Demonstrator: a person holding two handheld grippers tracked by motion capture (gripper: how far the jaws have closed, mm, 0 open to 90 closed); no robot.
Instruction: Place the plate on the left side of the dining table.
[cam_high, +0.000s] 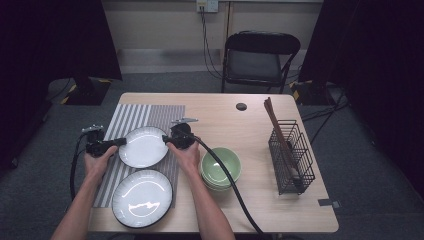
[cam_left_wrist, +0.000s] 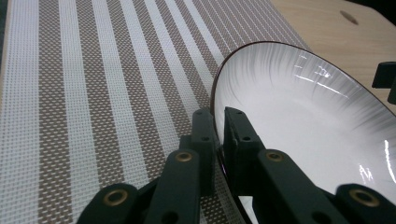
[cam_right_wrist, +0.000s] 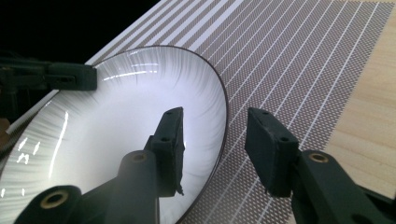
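Observation:
A white plate (cam_high: 144, 146) with a dark rim lies on the striped placemat (cam_high: 146, 114), between my two grippers. My left gripper (cam_high: 121, 141) is at the plate's left edge. In the left gripper view its jaws (cam_left_wrist: 219, 125) are shut on the plate (cam_left_wrist: 299, 107) at the rim. My right gripper (cam_high: 165, 139) is at the plate's right edge. In the right gripper view it (cam_right_wrist: 215, 133) stands open, one jaw over the plate (cam_right_wrist: 116, 121) and one outside the rim, pads not pressing. The left gripper (cam_right_wrist: 70, 77) shows at the far rim there.
A second white plate (cam_high: 142, 198) sits near the table's front edge, partly on the placemat. Stacked green bowls (cam_high: 221, 166) stand right of my right hand. A black wire basket (cam_high: 291, 155) with chopsticks is at the right. A black chair (cam_high: 260, 60) stands behind the table.

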